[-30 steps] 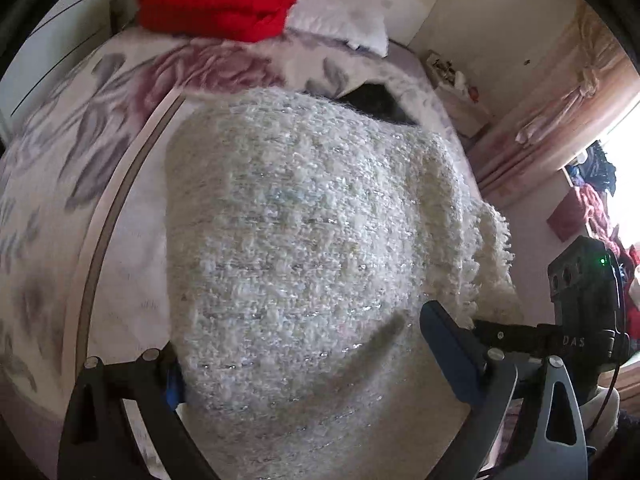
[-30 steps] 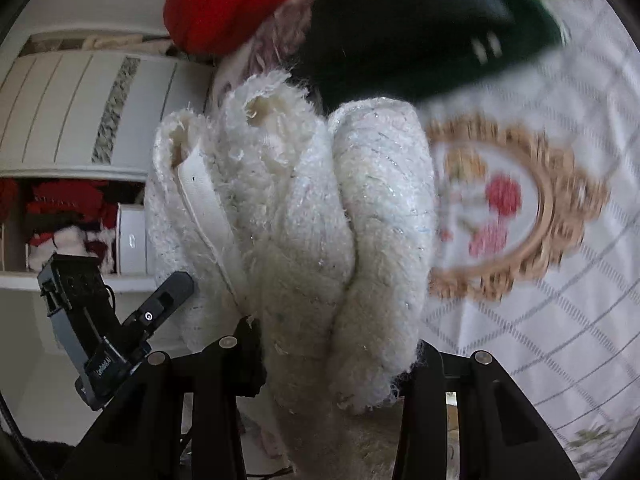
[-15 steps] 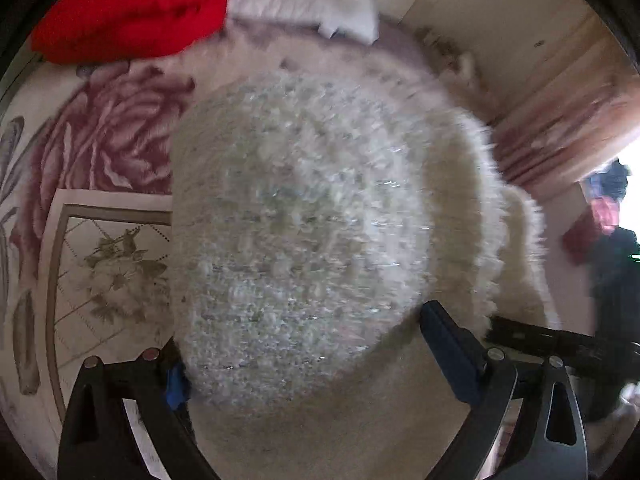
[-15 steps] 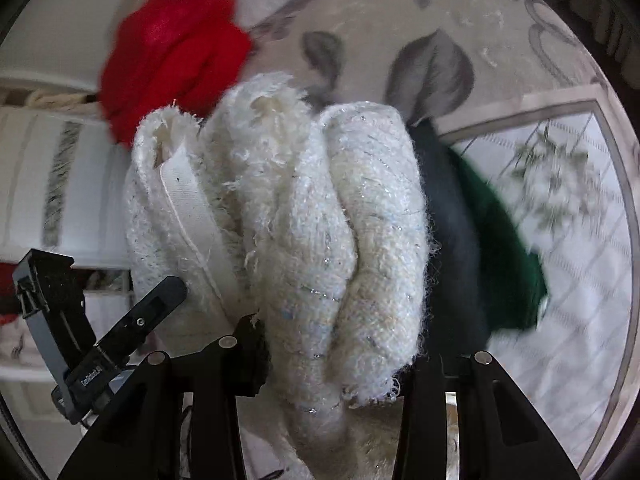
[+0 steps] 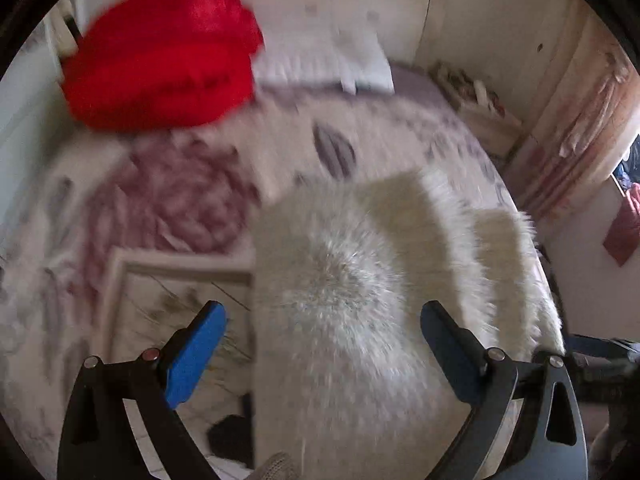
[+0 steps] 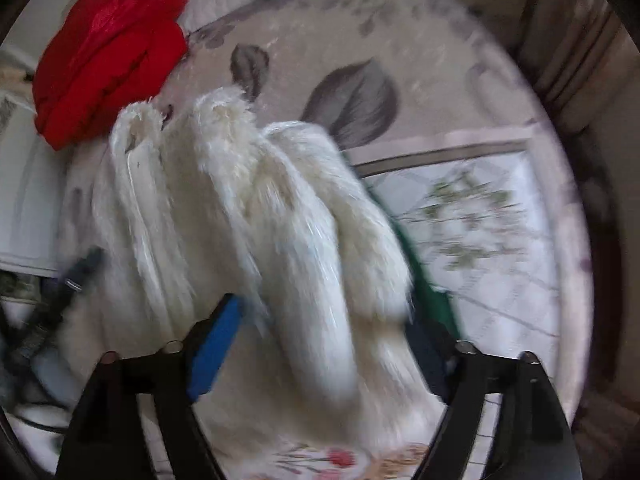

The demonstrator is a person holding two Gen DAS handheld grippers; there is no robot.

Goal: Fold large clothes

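Note:
A fluffy white knitted garment (image 5: 360,312) lies folded on the floral bedspread (image 5: 168,196), blurred by motion. My left gripper (image 5: 320,340) is open, its blue pads (image 5: 196,348) wide apart either side of the garment. In the right wrist view the same garment (image 6: 272,232) is bunched in thick folds between the fingers. My right gripper (image 6: 324,340) is open, with the blue left pad (image 6: 216,344) beside the folds and the right pad partly hidden behind them.
A red folded blanket (image 5: 160,52) and a white pillow (image 5: 324,60) lie at the head of the bed. A dark green garment (image 6: 436,300) shows under the white one. Curtains (image 5: 580,120) hang to the right.
Both grippers have opened and let go of the white garment, which has dropped onto the bed. Both cameras have swung, and the views are blurred.

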